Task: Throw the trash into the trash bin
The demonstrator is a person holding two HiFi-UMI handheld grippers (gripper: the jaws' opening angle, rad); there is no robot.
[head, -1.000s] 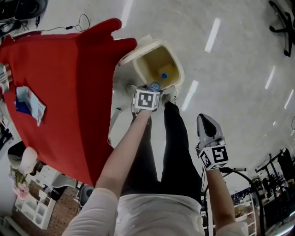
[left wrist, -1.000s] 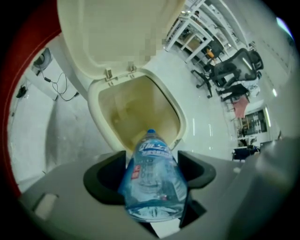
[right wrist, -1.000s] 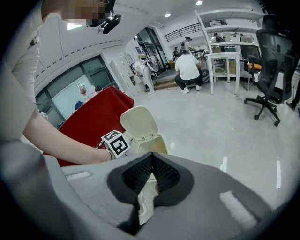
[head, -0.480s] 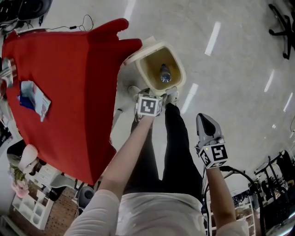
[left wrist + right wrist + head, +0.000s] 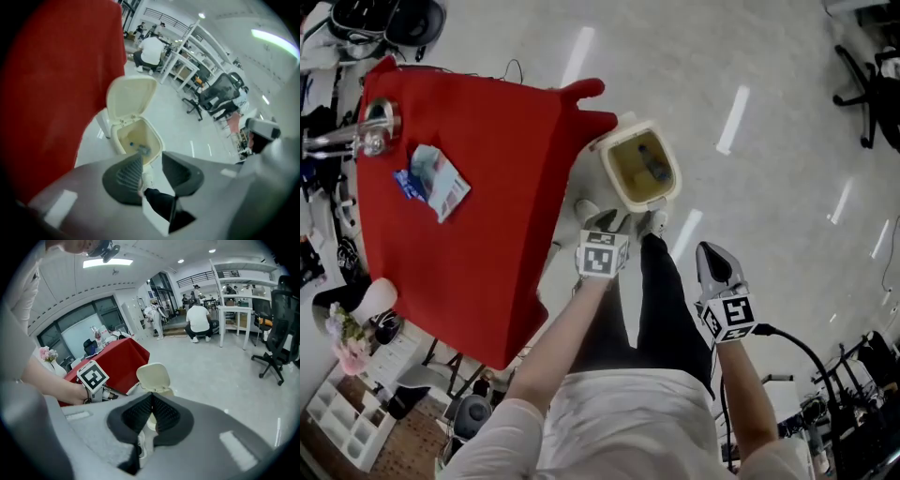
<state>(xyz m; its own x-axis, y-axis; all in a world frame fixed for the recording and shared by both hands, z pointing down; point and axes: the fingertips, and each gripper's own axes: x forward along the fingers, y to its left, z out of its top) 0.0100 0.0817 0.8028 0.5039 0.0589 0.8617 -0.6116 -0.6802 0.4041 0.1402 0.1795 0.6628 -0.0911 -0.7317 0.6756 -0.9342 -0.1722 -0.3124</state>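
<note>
No word, brand or number could be read anywhere. The left cube (image 5: 602,256), on the left claw (image 5: 151,163), and the right cube (image 5: 729,317), on the right claw (image 5: 151,401), carried only black-and-white square marker patterns, without letters or digits. The blue-and-white packet (image 5: 431,180) lying on the red worktop (image 5: 487,216) bore some print, but it was too small and blurred to make out.

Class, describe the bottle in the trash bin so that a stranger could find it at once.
Find the red-covered table. Beside its corner, on the floor, stands a cream trash bin with its lid flipped open. The bottle lies at the bottom: clear plastic, blue cap, the only thing visible inside.
</note>
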